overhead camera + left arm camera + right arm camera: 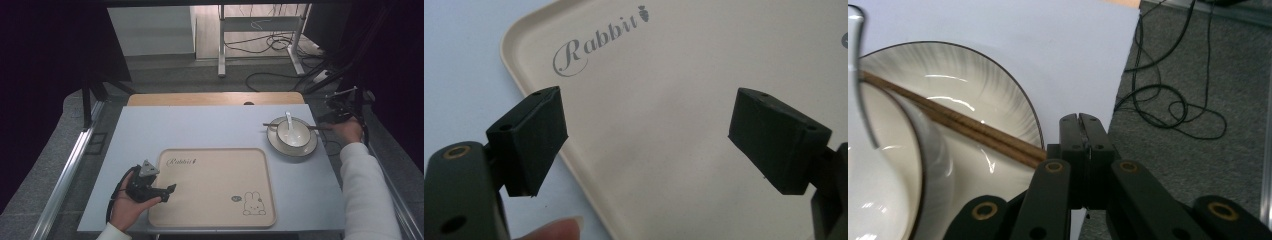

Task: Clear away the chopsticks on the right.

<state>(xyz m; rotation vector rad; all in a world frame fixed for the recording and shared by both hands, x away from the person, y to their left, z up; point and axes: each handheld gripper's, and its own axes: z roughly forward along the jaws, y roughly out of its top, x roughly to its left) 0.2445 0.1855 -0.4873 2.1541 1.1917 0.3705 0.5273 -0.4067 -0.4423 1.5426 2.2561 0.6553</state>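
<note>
A beige tray (215, 200) printed with "Rabbit" and a bunny lies at the table's front centre. My left gripper (169, 193) rests at its left edge, jaws open and empty; in the left gripper view it (649, 145) hovers over the tray (684, 65). At the back right a white plate (280, 146) carries a bowl (295, 134) with a white spoon (288, 120), and brown chopsticks (272, 125) lie across them. My right gripper (330, 119) sits at the plate's right side. In the right gripper view its jaws (1087, 120) are shut together, and the chopsticks (963, 125) run up against the left jaw's side.
A pale blue mat (200, 130) covers the wooden table (215, 98). The mat's right edge (1120, 75) is right beside the right gripper, with grey floor and black cables (1173, 105) beyond. A metal desk frame (260, 30) stands behind the table.
</note>
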